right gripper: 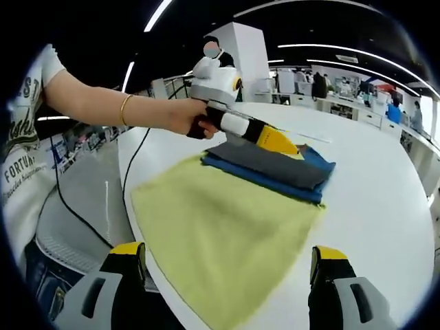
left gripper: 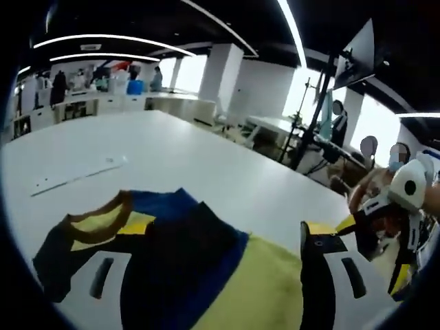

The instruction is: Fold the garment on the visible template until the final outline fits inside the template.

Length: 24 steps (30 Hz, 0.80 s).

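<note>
A yellow, blue and black garment [left gripper: 206, 268] lies on the white table [left gripper: 206, 158], its brown-edged collar [left gripper: 103, 220] to the left. My left gripper [left gripper: 220, 275] stands open, its jaws wide apart at the cloth. In the right gripper view the yellow body of the garment [right gripper: 220, 227] spreads to the table's near edge, with a dark grey and blue folded part [right gripper: 275, 168] at the far end. There the left gripper [right gripper: 278, 141] touches the fold, held by a hand. My right gripper [right gripper: 234, 289] is open at the near hem, nothing between its jaws.
A thin white strip [left gripper: 75, 175] lies on the table beyond the collar. The right gripper [left gripper: 371, 210] and the hand holding it show at the table's edge. A cable [right gripper: 82, 213] hangs off the table [right gripper: 385, 206] by the person's body. Desks, stands and people fill the background.
</note>
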{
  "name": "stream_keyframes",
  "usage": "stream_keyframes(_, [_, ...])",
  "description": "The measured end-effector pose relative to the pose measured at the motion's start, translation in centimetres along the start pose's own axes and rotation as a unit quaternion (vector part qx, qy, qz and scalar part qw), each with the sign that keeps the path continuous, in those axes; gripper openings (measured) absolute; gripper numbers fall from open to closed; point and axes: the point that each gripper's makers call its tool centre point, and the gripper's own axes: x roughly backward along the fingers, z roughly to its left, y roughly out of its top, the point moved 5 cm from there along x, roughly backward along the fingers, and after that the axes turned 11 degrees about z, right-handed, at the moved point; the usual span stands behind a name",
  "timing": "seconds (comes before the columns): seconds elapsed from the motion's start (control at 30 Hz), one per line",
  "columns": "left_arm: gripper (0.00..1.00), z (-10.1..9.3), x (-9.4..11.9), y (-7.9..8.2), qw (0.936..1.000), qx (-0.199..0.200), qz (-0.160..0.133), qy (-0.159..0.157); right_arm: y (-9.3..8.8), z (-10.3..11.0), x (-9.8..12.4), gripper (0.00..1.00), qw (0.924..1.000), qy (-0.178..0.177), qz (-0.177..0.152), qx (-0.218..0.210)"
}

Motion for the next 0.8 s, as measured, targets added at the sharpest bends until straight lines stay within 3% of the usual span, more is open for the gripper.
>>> stream_keyframes(0.23, [0.99,0.7,2.7,-1.5,0.9997,0.003,-0.004,0.024,0.7,0.0,0.0,0.99,0.9999,0.008,-0.013,0.001])
stream_keyframes(0.47, [0.99,0.4,5.7,-2.7,0.9995,-0.006,-0.013,0.029,1.1,0.0,0.0,0.99,0.9997,0.013,-0.01,0.02])
stream_keyframes(0.8, [0.99,0.9,9.5,-5.4,0.9983,0.018,-0.023,0.05,0.7,0.6,-0.2,0.99,0.9986,0.028,0.006,0.044])
